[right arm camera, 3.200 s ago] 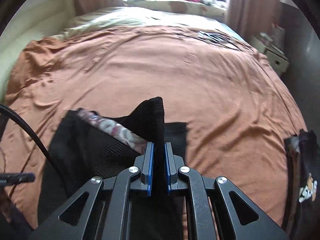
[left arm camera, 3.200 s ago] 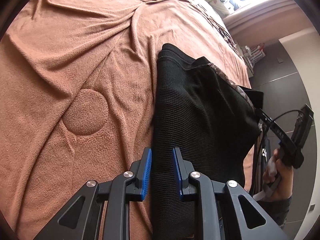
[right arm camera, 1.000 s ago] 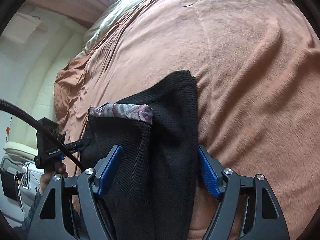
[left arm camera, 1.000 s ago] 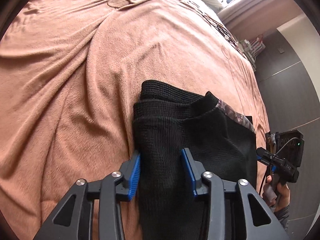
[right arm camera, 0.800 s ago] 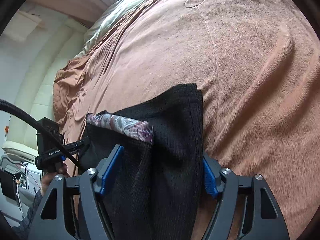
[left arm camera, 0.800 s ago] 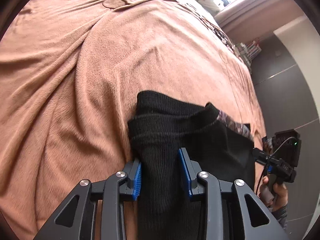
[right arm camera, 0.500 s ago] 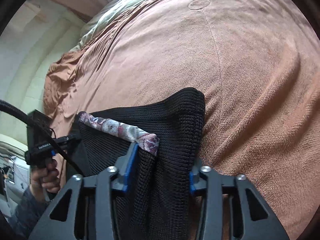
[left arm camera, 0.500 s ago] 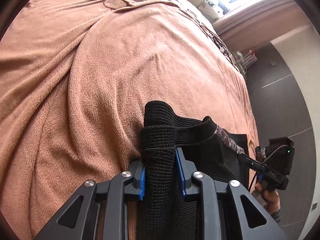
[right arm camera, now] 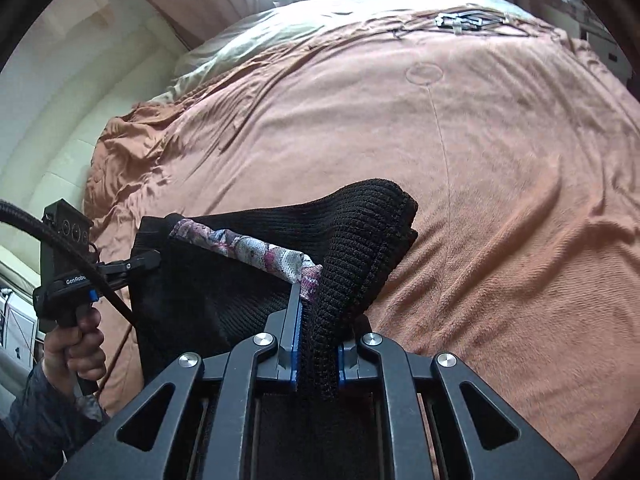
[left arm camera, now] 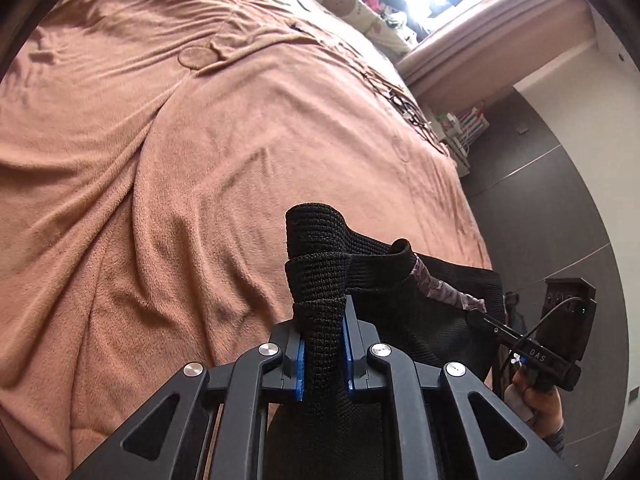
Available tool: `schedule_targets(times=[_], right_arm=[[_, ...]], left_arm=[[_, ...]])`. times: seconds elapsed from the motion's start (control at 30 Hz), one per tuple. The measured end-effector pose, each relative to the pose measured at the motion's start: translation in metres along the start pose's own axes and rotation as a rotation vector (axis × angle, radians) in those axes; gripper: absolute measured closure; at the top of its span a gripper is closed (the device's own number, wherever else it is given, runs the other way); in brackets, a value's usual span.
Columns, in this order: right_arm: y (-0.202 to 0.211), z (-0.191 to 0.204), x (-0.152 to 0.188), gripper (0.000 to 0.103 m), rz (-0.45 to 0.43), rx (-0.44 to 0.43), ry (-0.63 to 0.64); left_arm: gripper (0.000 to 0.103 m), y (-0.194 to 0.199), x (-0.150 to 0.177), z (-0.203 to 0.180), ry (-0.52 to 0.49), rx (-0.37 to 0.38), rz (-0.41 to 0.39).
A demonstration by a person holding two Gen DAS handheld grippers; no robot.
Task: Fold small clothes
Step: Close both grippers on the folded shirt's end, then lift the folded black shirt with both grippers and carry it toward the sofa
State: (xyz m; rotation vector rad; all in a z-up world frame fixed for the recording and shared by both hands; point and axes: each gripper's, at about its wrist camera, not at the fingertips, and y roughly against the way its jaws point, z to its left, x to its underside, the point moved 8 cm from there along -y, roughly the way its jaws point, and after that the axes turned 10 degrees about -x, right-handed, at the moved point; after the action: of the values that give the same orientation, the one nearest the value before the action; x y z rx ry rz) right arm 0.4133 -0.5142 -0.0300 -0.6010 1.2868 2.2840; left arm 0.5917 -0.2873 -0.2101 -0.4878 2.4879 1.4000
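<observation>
Ahead of us the brown bedspread (right arm camera: 500,168) lies open and wrinkled, with wide room to pass. Only a cable bundle (right arm camera: 468,20) at its far edge and pillows (left arm camera: 348,0) beyond stand in our way.

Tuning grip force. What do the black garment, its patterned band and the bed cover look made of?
Black garment: looks like a ribbed, waffle-textured knit, matte; grid of stitches visible where each tool pinches it.
Patterned band: seemingly a thinner, smoother woven or printed trim in purple-grey; fibre unclear.
Bed cover: likely plush fleece or terry, brown, with a short fuzzy nap and soft wrinkles.
</observation>
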Motion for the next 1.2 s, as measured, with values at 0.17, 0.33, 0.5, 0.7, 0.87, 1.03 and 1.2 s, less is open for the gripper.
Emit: schedule_targets(times=[0.17, 0.33, 0.5, 0.7, 0.87, 1.03, 1.2], right_arm=[[0.034, 0.021, 0.008, 0.094, -0.034, 0.011, 0.036], [0.078, 0.043, 0.013, 0.094, -0.087, 0.021, 0.066], [0.127, 0.074, 0.02, 0.094, -0.147, 0.029, 0.107], [0.19, 0.12, 0.033, 0.094, -0.219, 0.041, 0.167], [0.233, 0.156, 0.045, 0.095, -0.271, 0.063, 0.213], [0.268, 0.197, 0.057, 0.095, -0.314, 0.067, 0.267], [0.293, 0.238, 0.069, 0.095, -0.341, 0.057, 0.325]], left_arm=[[0.089, 0.025, -0.001, -0.018, -0.024, 0.015, -0.026], [0.089, 0.064, -0.003, -0.045, -0.065, 0.054, -0.072], [0.089, 0.105, -0.005, -0.072, -0.103, 0.089, -0.131], [0.089, 0.161, -0.004, -0.099, -0.133, 0.124, -0.208], [0.089, 0.205, -0.002, -0.115, -0.15, 0.152, -0.267], [0.089, 0.255, -0.001, -0.125, -0.166, 0.169, -0.33], [0.089, 0.3, -0.003, -0.126, -0.175, 0.171, -0.39]])
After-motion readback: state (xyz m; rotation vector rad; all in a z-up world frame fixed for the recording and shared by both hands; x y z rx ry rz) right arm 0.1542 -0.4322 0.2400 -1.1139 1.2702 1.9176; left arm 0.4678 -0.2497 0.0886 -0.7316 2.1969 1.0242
